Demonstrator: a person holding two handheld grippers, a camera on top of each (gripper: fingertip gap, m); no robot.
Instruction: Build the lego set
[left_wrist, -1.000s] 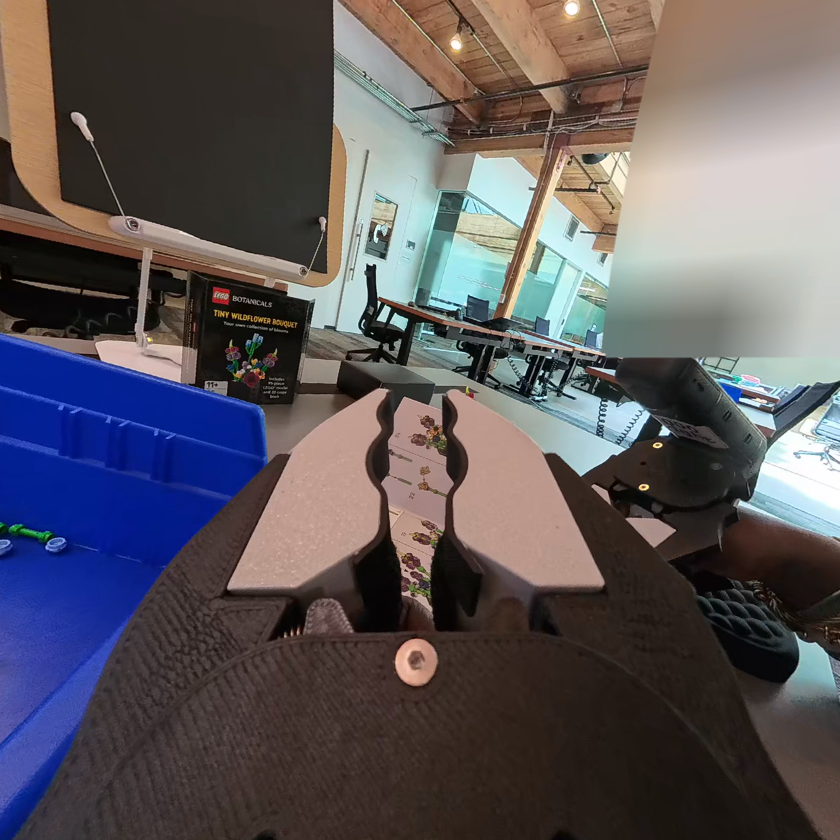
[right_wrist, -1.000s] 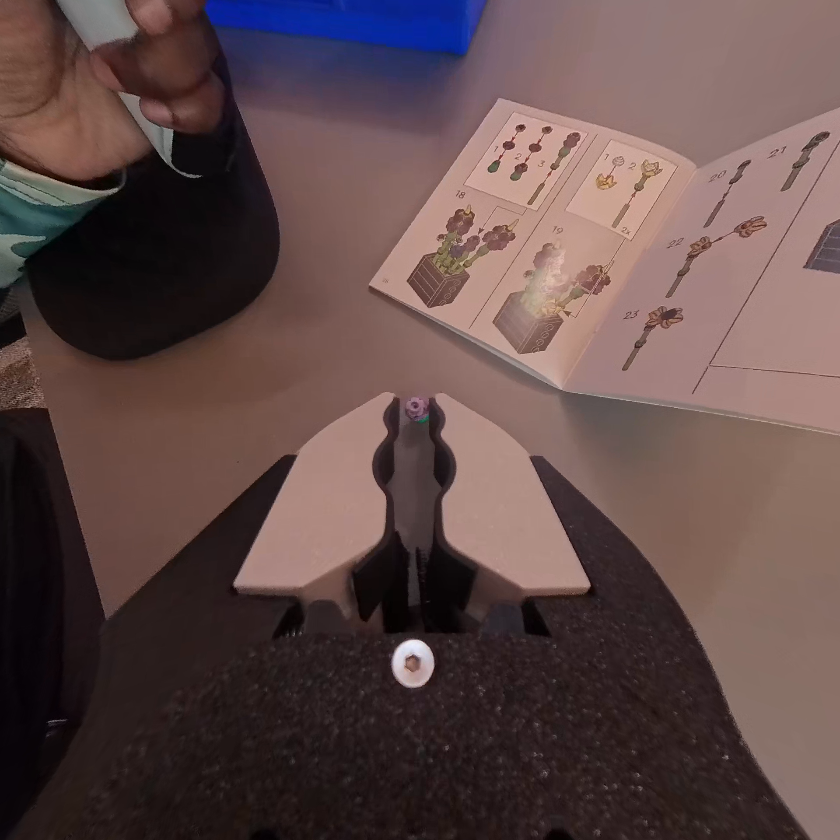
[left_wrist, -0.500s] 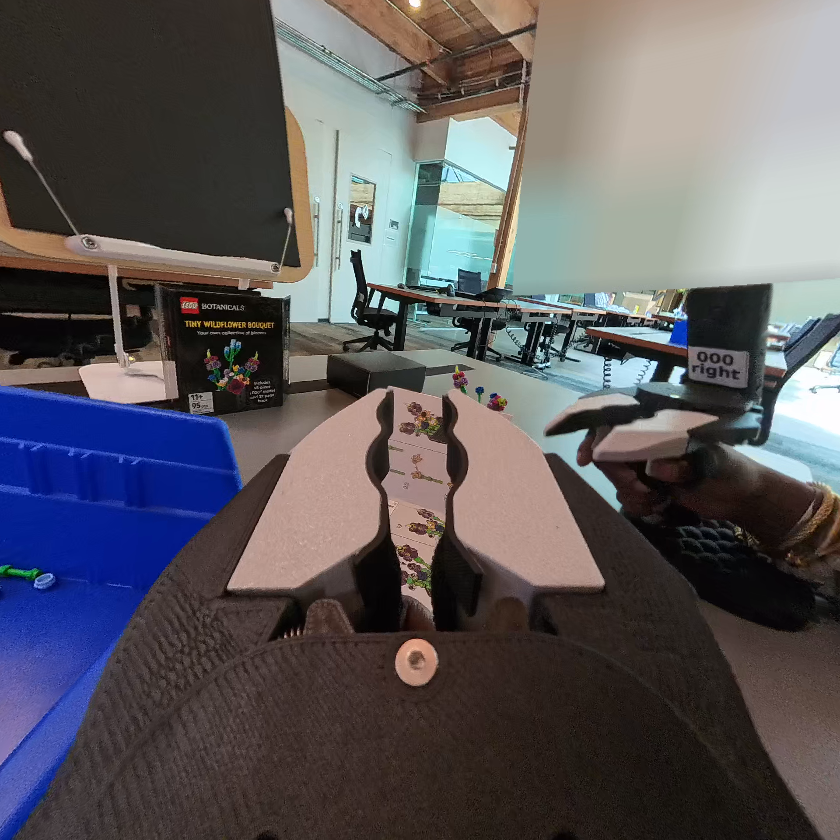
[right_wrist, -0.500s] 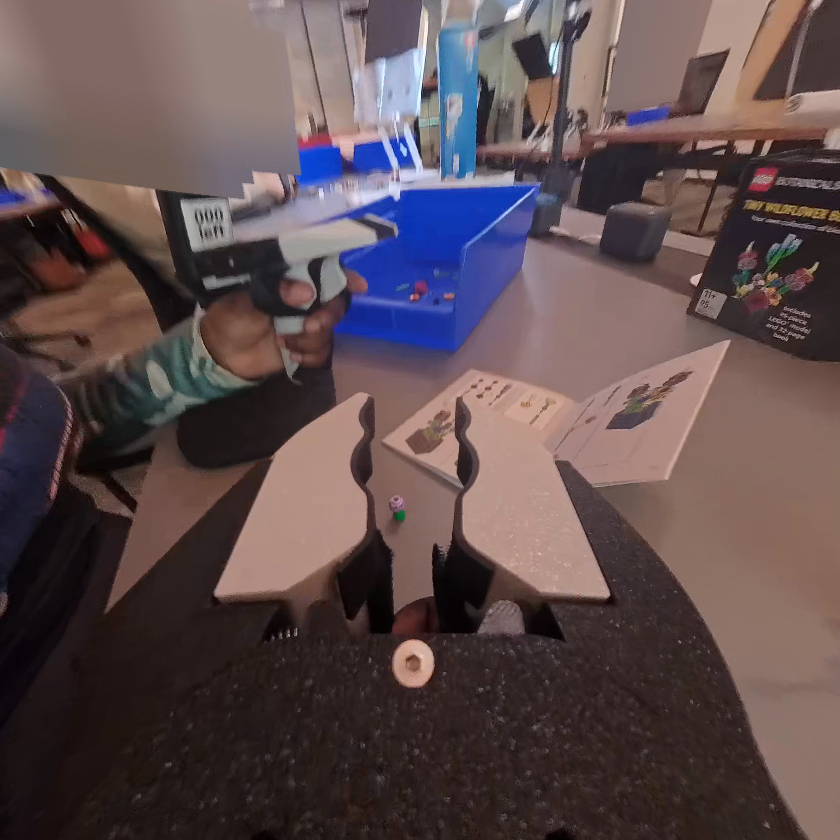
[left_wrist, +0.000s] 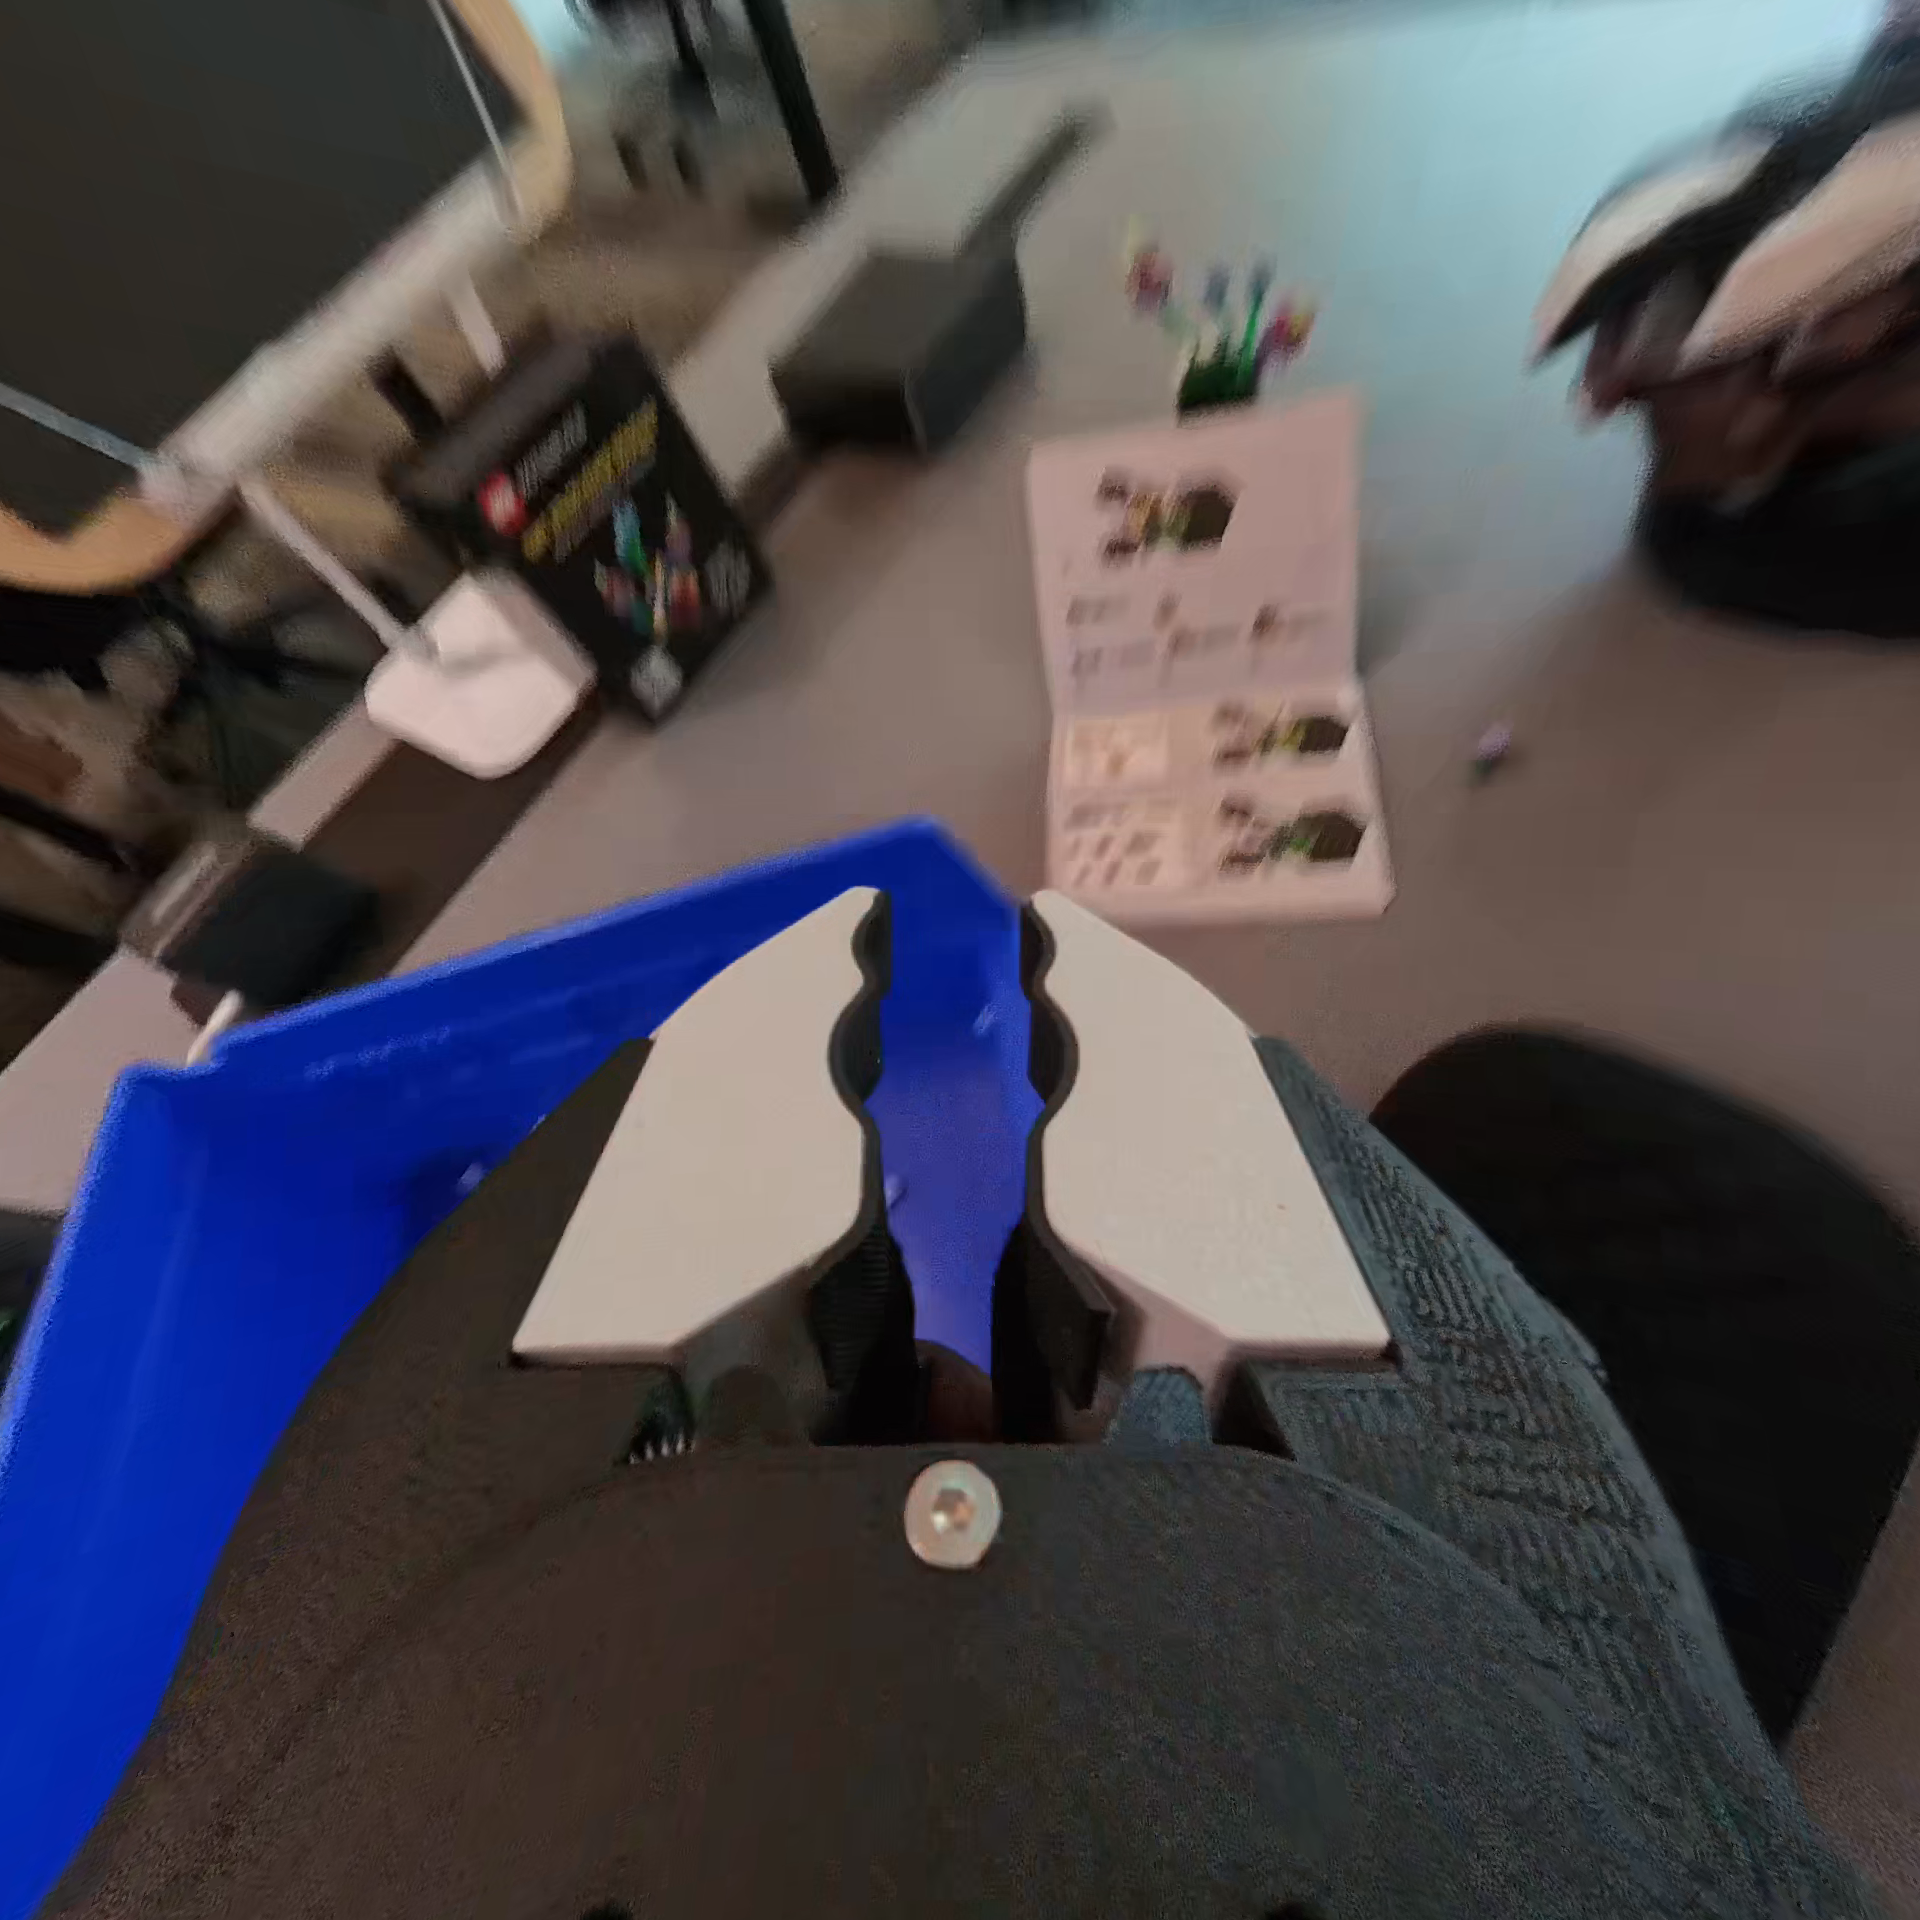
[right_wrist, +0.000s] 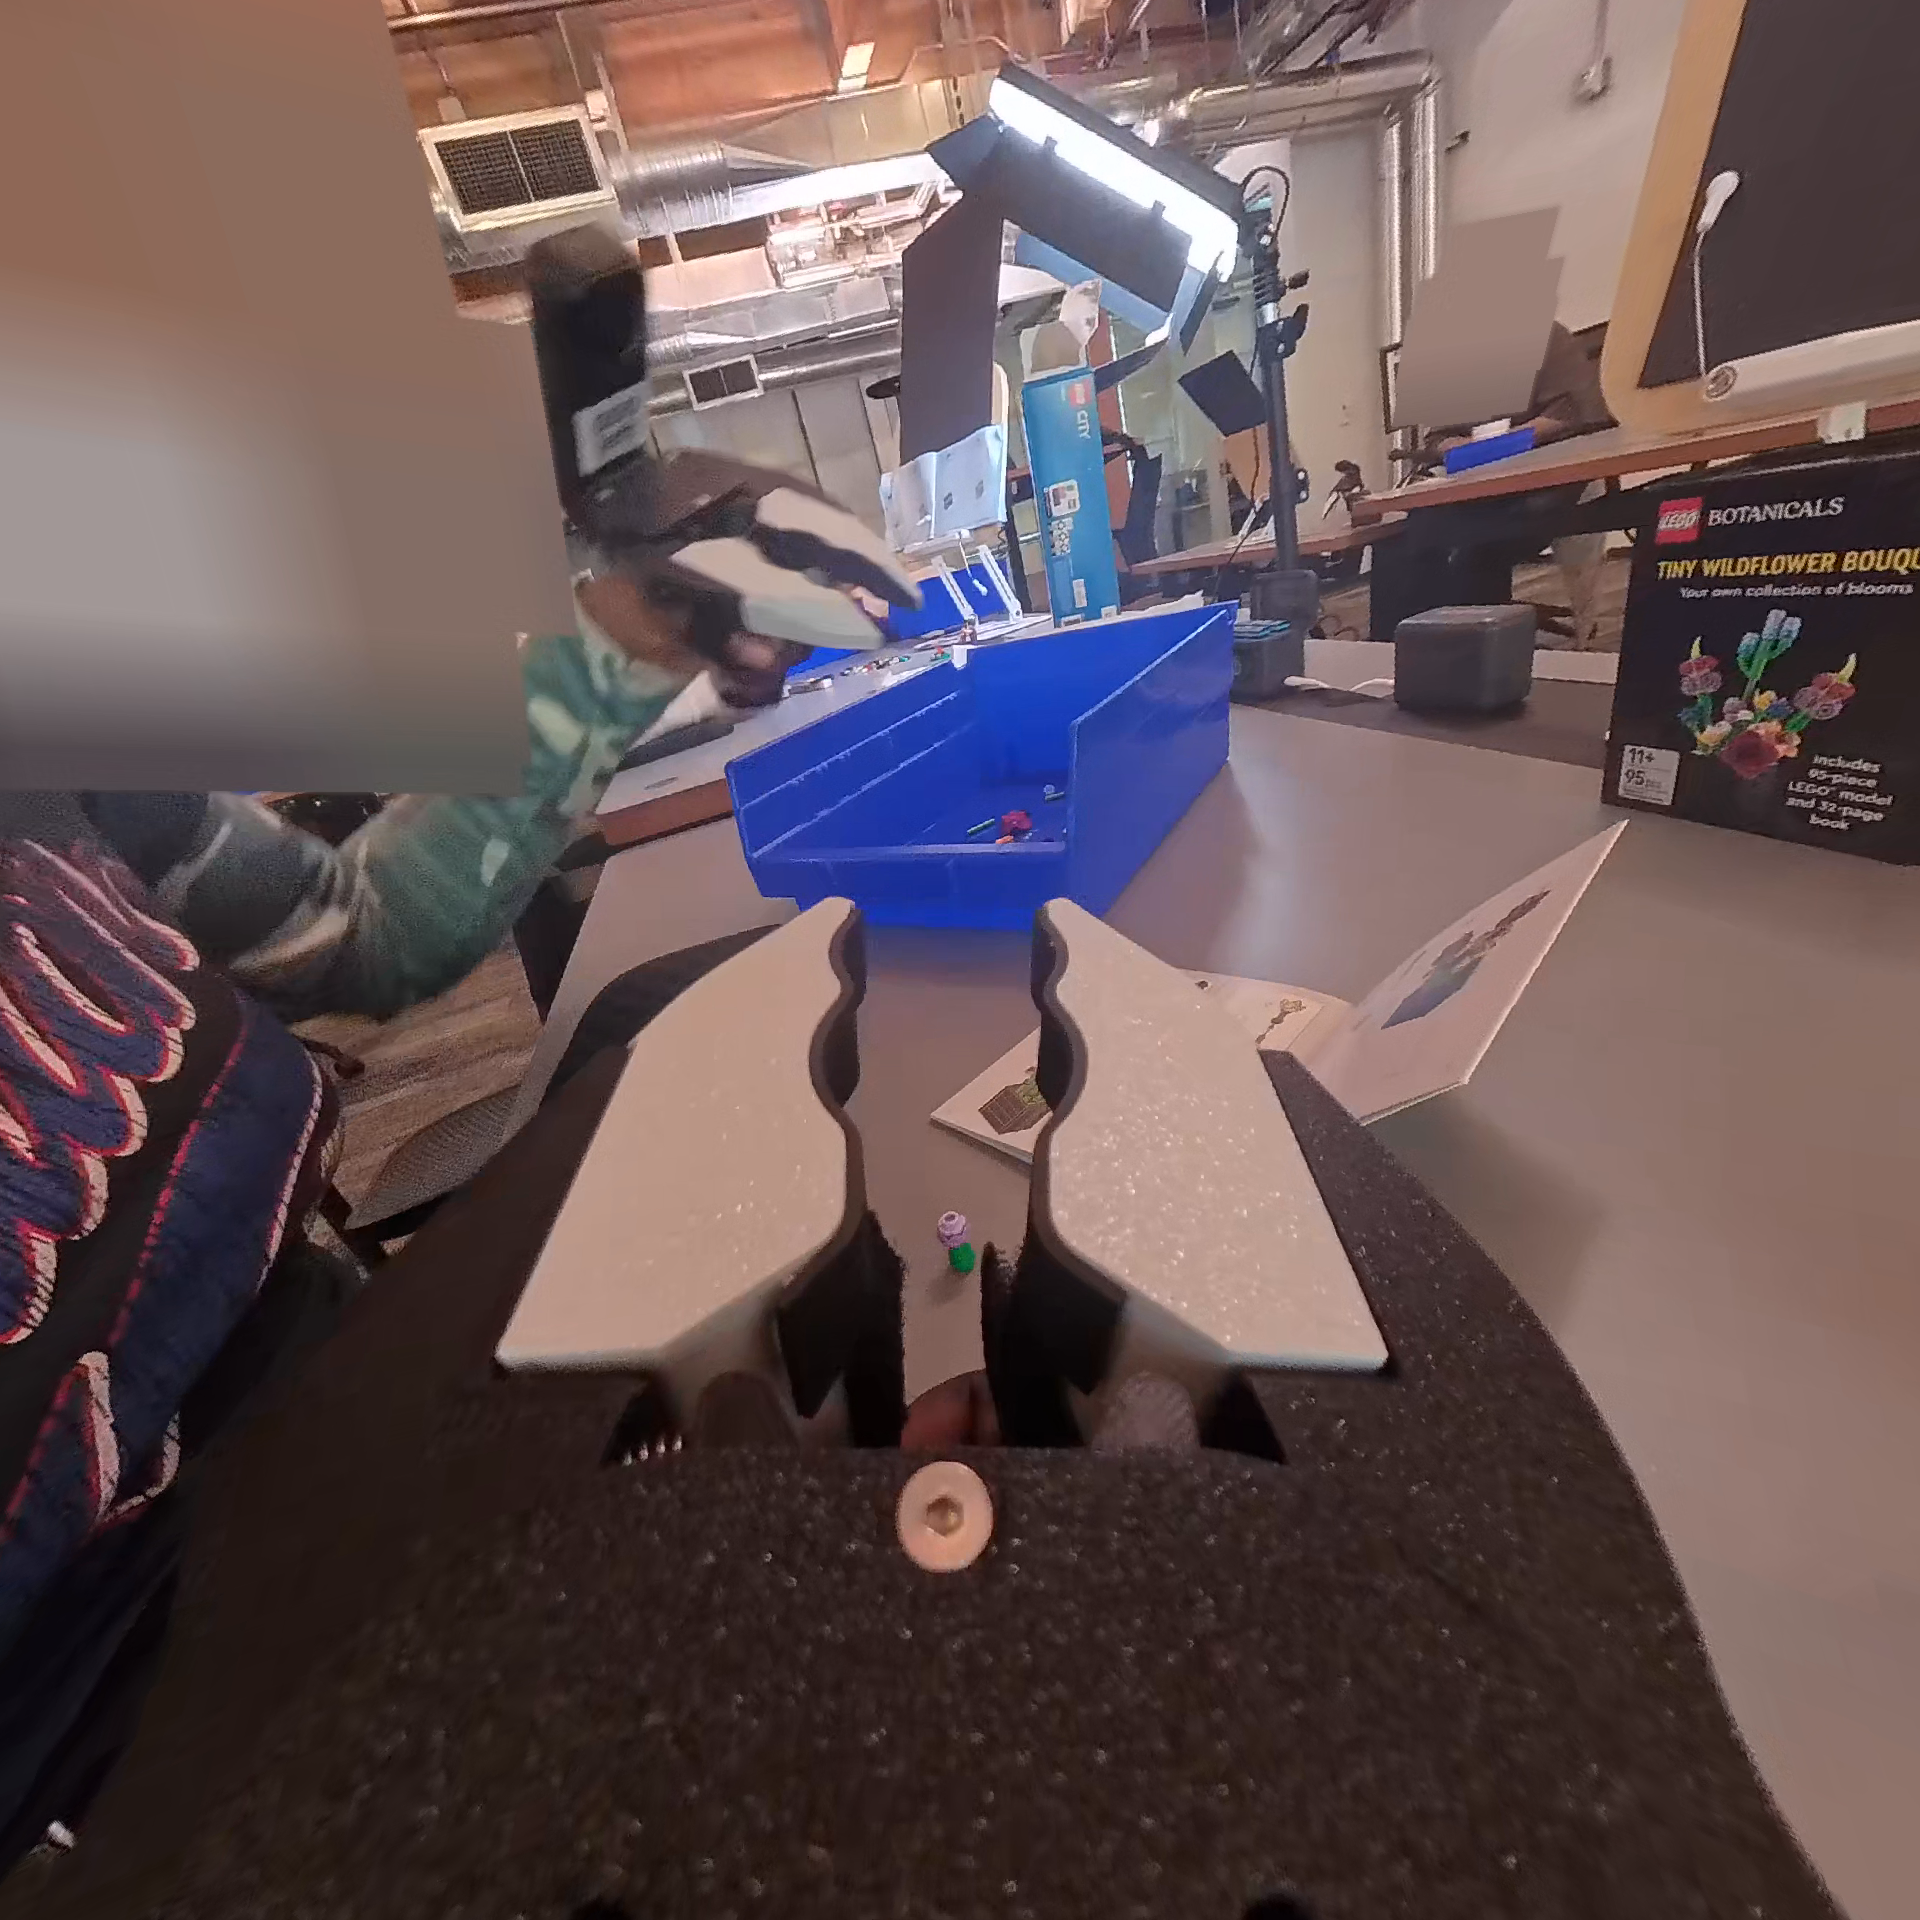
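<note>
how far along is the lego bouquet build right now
Partly done: a small cluster of flower stems stands beyond the open instruction booklet. In hand: nothing. Both tools are open; a little purple-and-green flower piece lies on the table under the right tool. Left: loose pieces remain in the blue bin, where the left tool points.

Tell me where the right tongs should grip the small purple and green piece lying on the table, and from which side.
Grip the small purple and green piece across its purple flower head, coming straight down with the open right tongs. It lies alone on the bare table, so only a top approach seems workable. The wider head probably gives more to pinch than the green end.
</note>
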